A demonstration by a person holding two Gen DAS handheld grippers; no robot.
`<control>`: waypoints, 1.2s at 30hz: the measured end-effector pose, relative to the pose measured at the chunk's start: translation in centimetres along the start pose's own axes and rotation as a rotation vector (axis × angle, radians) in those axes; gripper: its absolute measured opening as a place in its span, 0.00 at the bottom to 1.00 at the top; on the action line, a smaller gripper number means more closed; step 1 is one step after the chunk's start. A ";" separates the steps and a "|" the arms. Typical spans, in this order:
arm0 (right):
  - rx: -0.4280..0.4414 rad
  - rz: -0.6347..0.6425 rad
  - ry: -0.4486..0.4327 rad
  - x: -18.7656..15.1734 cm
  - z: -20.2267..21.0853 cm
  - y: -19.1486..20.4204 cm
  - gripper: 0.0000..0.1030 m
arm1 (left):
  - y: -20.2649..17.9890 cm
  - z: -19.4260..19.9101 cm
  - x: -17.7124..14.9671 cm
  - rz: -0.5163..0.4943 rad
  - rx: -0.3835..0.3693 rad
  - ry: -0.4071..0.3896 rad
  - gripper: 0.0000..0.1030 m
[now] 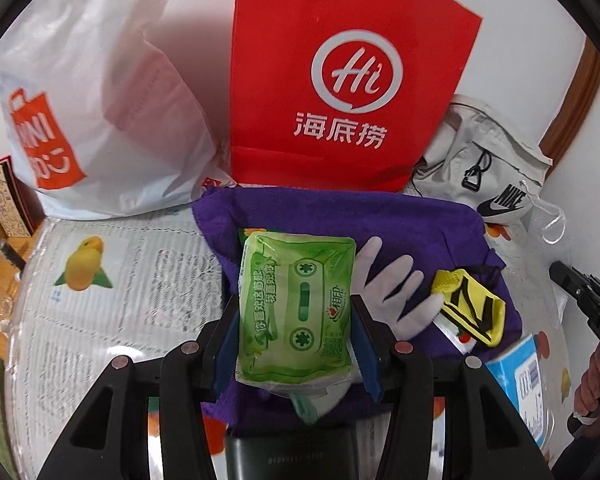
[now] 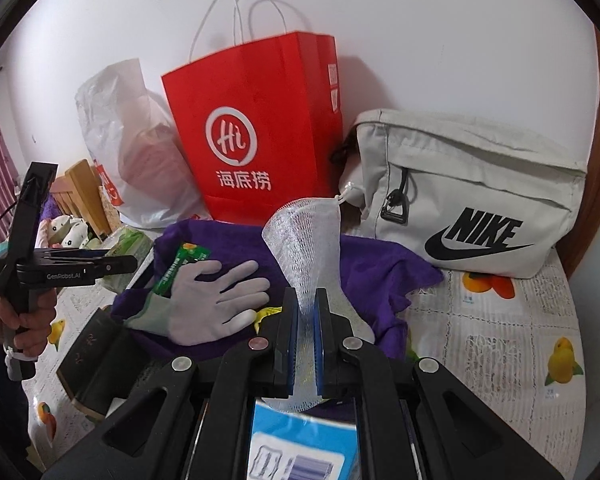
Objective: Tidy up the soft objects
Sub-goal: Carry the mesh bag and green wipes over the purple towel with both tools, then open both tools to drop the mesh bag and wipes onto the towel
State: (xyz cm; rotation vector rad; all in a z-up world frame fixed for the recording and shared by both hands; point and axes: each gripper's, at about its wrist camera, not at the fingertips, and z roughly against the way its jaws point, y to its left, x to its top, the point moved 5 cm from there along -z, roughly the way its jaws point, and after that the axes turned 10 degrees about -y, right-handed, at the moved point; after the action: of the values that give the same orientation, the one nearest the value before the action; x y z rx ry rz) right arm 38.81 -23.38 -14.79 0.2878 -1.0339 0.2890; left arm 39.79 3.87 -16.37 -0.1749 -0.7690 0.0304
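Note:
My left gripper (image 1: 296, 312) is shut on a green tissue pack (image 1: 296, 308) and holds it above a purple towel (image 1: 400, 220). A grey glove (image 1: 392, 288) and a yellow-and-black cloth item (image 1: 470, 306) lie on the towel to its right. My right gripper (image 2: 308, 312) is shut on a white mesh net pouch (image 2: 306, 236), held upright over the purple towel (image 2: 372, 268). The grey glove (image 2: 216, 296) lies left of it, with a green packet (image 2: 178, 270) beside it. The left gripper (image 2: 116, 264) with its green pack shows at the left.
A red paper bag (image 1: 340, 80) (image 2: 256, 128), a white plastic bag (image 1: 92, 112) (image 2: 128, 148) and a beige Nike bag (image 1: 488, 164) (image 2: 472, 196) stand against the wall. A blue-and-white box (image 1: 528, 384) (image 2: 300, 448) and a dark box (image 2: 96, 360) lie near the front. The fruit-print tablecloth (image 2: 500, 340) covers the table.

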 end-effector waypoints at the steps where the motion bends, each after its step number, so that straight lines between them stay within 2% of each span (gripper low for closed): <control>1: -0.002 0.003 0.007 0.0 -0.4 -0.1 0.07 | 0.0 -0.5 0.0 0.003 -0.003 0.006 0.47; 13: -0.032 0.008 0.090 -1.4 -5.2 -1.4 0.07 | 0.0 -4.2 -0.5 0.020 -0.029 0.071 0.48; 22: -0.025 0.019 0.134 -2.3 -6.8 -1.3 0.08 | 0.0 -5.4 -1.0 0.030 -0.043 0.101 0.48; 25: -0.013 0.011 0.150 -2.6 -7.3 -1.0 0.23 | -0.1 -5.5 -1.1 0.029 -0.042 0.112 0.49; 28: -0.009 0.016 0.158 -2.7 -7.2 -0.5 0.29 | -0.3 -5.4 -1.1 0.024 -0.048 0.116 0.57; 30: -0.012 0.026 0.133 -2.2 -6.4 -0.1 0.46 | -0.4 -5.2 -1.0 0.031 -0.056 0.116 0.67; 32: -0.019 0.025 0.107 -1.9 -5.6 0.0 0.53 | -0.5 -4.9 -0.9 0.033 -0.051 0.116 0.67; 36: -0.019 0.012 0.089 -1.6 -4.0 0.5 0.53 | -0.6 -3.8 -0.8 0.031 -0.043 0.109 0.67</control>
State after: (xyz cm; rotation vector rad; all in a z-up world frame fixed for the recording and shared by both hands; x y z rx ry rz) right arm 41.03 -21.63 -18.07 0.2497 -0.9500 0.3005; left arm 41.77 2.70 -19.51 -0.2273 -0.6589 0.0331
